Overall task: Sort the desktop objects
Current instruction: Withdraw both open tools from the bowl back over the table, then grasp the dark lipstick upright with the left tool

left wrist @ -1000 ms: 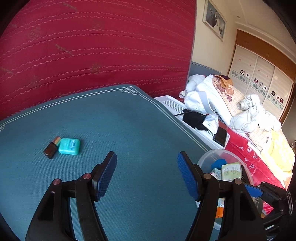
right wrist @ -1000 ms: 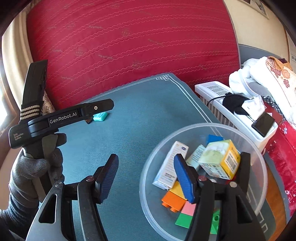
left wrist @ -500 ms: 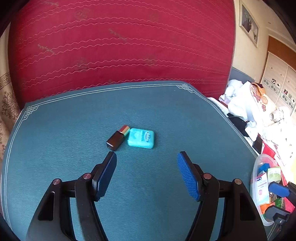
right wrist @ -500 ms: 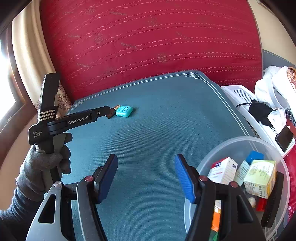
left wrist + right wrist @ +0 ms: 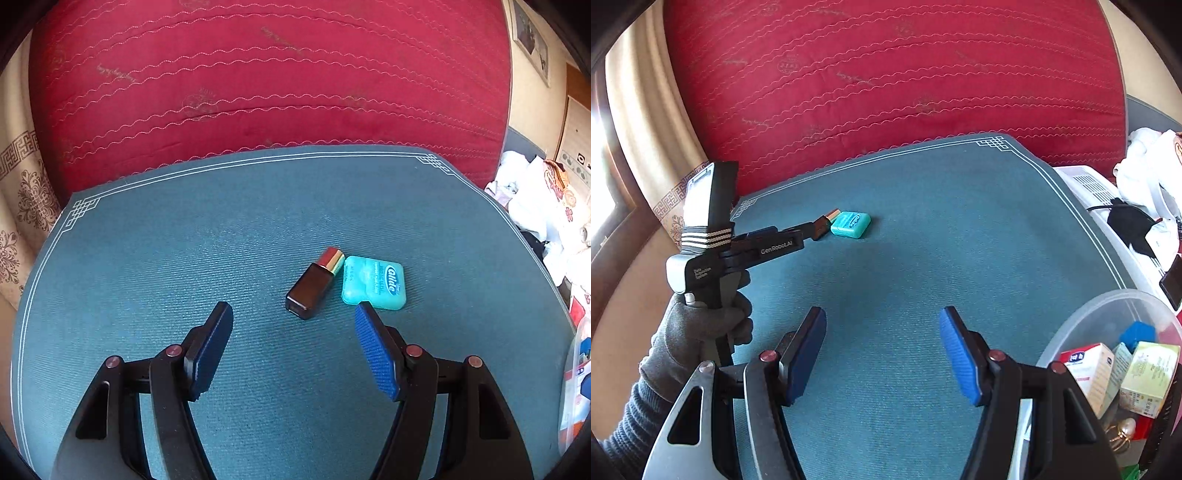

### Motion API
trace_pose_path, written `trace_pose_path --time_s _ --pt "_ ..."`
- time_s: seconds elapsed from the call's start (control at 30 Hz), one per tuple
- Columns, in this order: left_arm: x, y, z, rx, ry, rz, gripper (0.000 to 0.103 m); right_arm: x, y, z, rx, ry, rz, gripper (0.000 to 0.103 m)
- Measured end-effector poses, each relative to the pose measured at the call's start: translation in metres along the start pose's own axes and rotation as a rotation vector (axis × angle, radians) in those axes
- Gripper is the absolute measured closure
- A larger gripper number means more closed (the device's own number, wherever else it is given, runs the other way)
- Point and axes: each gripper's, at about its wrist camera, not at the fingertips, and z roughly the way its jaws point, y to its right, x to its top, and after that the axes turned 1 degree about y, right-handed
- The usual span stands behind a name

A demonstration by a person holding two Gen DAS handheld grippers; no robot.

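Two things lie loose on the teal surface (image 5: 184, 258) ahead of me: one dark lipstick tube (image 5: 314, 284) with a gold band, lying on its side, and one turquoise floss box (image 5: 373, 282) just to its right, the two touching or nearly so. My left gripper (image 5: 293, 345) hangs just short of them with its jaws spread and nothing between the two blue pads (image 5: 376, 354); the tip of the right-hand pad sits close to the near corner of the floss box, though I cannot tell whether it touches. From my right wrist view, one gloved hand (image 5: 701, 332) holds that left gripper (image 5: 812, 230), its tip by the lipstick tube (image 5: 825, 221) and floss box (image 5: 850, 223).

My right gripper (image 5: 882, 350) hovers nearer, above bare surface, jaws spread and empty. At its right stands one clear plastic bowl (image 5: 1108, 314) holding sorted things: I count three small cartons (image 5: 1089, 369), one blue block (image 5: 1137, 332) and one gold ring with a pearl (image 5: 1123, 430); the rest is hidden behind my finger. One red quilted mattress (image 5: 258, 92) stands behind the surface.
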Motion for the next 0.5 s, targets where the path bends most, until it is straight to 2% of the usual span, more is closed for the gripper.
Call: trace_pose_path --time_s 0.23,0.5 --pt "0.003 -0.005 0.034 0.021 -0.051 -0.016 0.032 0.007 -0.011 0.024 0.01 -0.024 0.012 0.035" --pt "0.016 0.002 0.053 0.026 -0.056 0.015 0.031 0.011 -0.012 0.054 -0.006 -0.064 0.034 0.035"
